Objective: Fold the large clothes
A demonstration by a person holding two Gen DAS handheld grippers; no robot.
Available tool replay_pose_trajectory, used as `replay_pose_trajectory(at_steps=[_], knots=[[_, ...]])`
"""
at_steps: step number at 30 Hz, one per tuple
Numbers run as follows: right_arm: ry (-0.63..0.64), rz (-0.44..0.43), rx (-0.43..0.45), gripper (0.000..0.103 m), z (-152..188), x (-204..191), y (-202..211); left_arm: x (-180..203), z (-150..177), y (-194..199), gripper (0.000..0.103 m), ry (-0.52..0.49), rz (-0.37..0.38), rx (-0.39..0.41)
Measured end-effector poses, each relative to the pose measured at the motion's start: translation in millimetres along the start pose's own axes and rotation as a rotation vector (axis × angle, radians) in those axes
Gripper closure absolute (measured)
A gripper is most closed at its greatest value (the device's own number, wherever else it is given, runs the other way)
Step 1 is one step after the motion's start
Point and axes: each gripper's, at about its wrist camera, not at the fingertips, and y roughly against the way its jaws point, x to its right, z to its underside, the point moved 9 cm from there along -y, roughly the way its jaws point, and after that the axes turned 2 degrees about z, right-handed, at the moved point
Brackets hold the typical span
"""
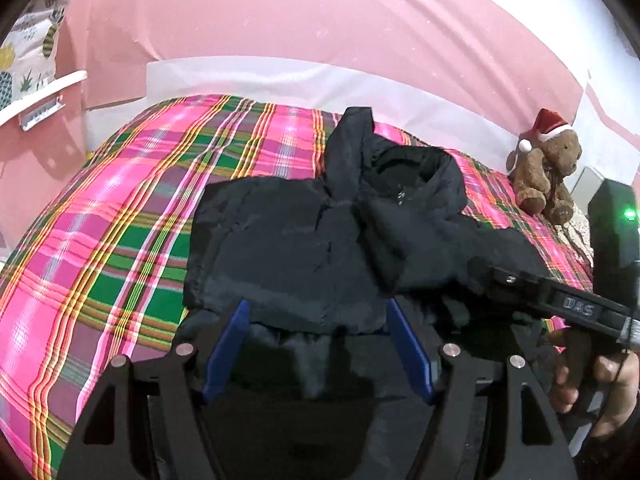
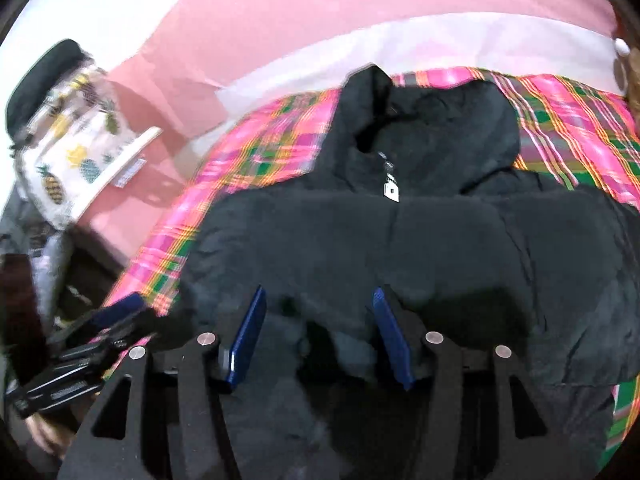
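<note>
1. While a black puffy jacket (image 1: 304, 248) is lying on the bed, it is being watched from both wrist cameras.
2. The jacket is being spread over a pink and green plaid blanket (image 1: 120, 216), with its hood (image 1: 404, 176) pointing toward the pink wall (image 1: 280, 12).
3. A folded part of the jacket is being seen lying across its front in the left view.
4. A zipper pull (image 2: 390, 190) is being seen below the hood in the right view.
5. The left gripper (image 1: 318, 312) is being held over the near edge of the jacket, and its blue fingers (image 1: 230, 340) are being kept spread apart, with jacket cloth showing between them but nothing being pinched.
6. The right gripper (image 2: 320, 300) is being held over the near edge of the jacket too, and its blue fingers (image 2: 248, 336) are being kept spread apart, pinching nothing.
7. The right gripper is also being seen in the left view, at the right side, with a hand (image 1: 600, 384) wrapped around its handle.
8. A brown teddy bear (image 1: 546, 172) in a red Santa hat is being seen sitting on the bed, well apart from the jacket.
9. A pineapple print cloth (image 2: 76, 152) is being seen on a shelf beside the bed.
</note>
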Motion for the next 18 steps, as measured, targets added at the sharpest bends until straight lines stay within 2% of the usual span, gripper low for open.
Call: replay_pose_trajectory(at_steps=[3, 5, 8, 12, 14, 16, 18], knots=[[0.031, -0.035, 0.051, 0.047, -6, -6, 24, 11, -9, 0, 0.03, -0.023, 0.009, 0.005], [0.03, 0.001, 0.094, 0.047, -11, 8, 41, 22, -15, -4, 0.03, -0.038, 0.021, 0.006], [-0.046, 0.122, 0.139, 0.047, -17, 64, 65, 43, -27, -18, 0.03, -0.072, 0.036, 0.001], [-0.176, 0.306, 0.15, 0.047, -11, 144, 82, 80, -41, -48, 0.03, -0.117, 0.086, -0.018], [-0.208, 0.337, 0.138, 0.051, -6, 166, 80, 96, -44, -66, 0.033, -0.167, 0.089, -0.01], [-0.21, 0.35, 0.104, 0.054, 0, 175, 68, 95, -35, -93, 0.058, -0.202, 0.03, -0.045], [-0.172, 0.356, 0.074, 0.055, 7, 173, 51, 83, -18, -119, 0.07, -0.194, -0.017, -0.109]])
